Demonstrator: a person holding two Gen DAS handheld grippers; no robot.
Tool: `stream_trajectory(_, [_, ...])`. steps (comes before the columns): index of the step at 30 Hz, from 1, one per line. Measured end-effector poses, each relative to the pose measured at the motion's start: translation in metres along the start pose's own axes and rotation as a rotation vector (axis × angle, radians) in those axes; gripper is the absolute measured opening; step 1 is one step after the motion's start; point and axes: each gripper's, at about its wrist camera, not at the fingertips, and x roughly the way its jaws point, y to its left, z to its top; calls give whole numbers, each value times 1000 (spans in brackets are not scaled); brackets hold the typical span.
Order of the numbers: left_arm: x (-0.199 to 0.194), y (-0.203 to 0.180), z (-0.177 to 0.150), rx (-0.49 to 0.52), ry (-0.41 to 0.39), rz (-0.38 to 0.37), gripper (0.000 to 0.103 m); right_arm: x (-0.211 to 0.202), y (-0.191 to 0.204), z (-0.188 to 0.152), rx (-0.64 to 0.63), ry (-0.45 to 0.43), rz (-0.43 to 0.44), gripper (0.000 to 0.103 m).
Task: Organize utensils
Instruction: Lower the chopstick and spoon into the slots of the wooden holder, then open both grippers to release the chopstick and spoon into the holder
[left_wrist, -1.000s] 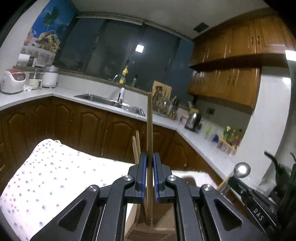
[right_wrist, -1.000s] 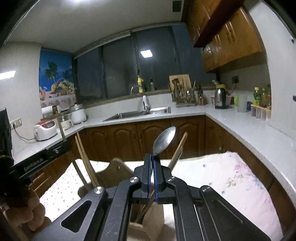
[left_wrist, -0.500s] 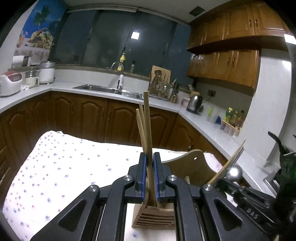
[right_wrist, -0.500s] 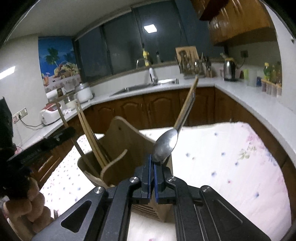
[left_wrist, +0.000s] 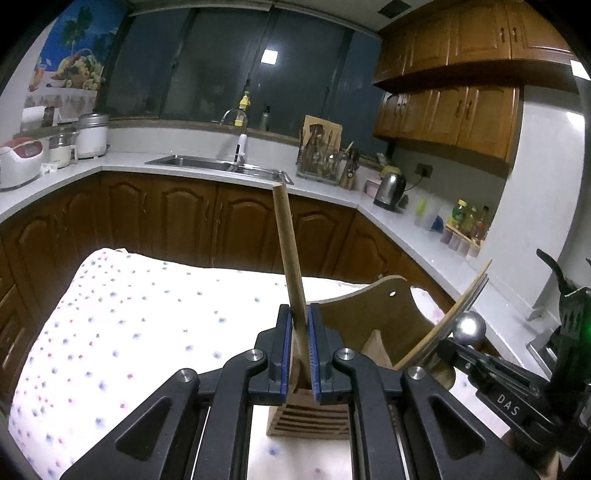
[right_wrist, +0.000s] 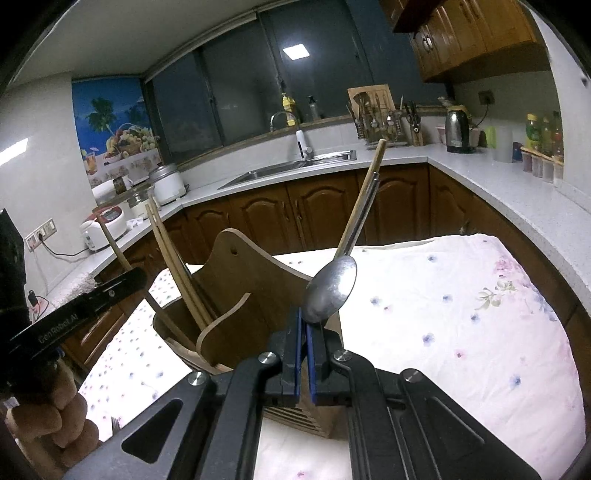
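Over the wooden holder (left_wrist: 369, 332) on our table (left_wrist: 129, 332), our left tool (left_wrist: 300, 350) pinches a chopstick (left_wrist: 288, 251) standing in it; our right tool (right_wrist: 304, 343) grips a spoon (right_wrist: 332, 288) by its bowl.

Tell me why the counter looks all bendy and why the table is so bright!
Both wrist views use fisheye lenses, so the white kitchen counter curves and dark corners frame each picture. In the right wrist view, the flower-print tablecloth glares white near the shiny metal spoon; in the left wrist view, the dark windows mirror a ceiling light.
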Motion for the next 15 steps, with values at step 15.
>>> stream_trajectory(15, [1, -1, -10, 11, 7, 4, 8, 1, -3, -2, -9, 4, -9, 2])
